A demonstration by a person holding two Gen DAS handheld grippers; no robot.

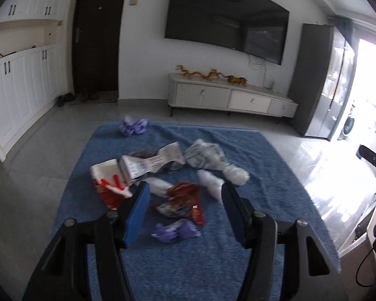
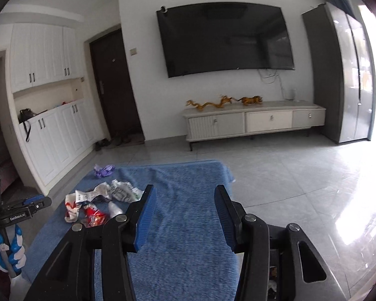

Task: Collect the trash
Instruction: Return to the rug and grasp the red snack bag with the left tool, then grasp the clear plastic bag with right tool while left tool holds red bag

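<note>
Trash lies on a blue cloth-covered table (image 1: pixel 263 155). There is a red and orange snack wrapper (image 1: pixel 185 202), a purple wrapper (image 1: pixel 175 230), a red and white carton (image 1: pixel 107 180), crumpled printed paper (image 1: pixel 158 161), white tissue wads (image 1: pixel 234 174) and a second purple wrapper (image 1: pixel 134 125) at the far edge. My left gripper (image 1: pixel 184 188) is open, hovering over the red snack wrapper. My right gripper (image 2: pixel 184 192) is open and empty over bare cloth (image 2: pixel 188 238), right of the trash pile (image 2: pixel 100 200). The left gripper (image 2: pixel 36 204) shows at the left edge of the right wrist view.
A white TV stand (image 2: pixel 253 123) with golden figurines stands under a wall TV (image 2: pixel 225 37). White cabinets (image 2: pixel 57 135) and a dark door (image 2: pixel 112 87) are at the left, a grey cabinet (image 2: pixel 343 75) at the right. Tiled floor (image 2: pixel 300 175) surrounds the table.
</note>
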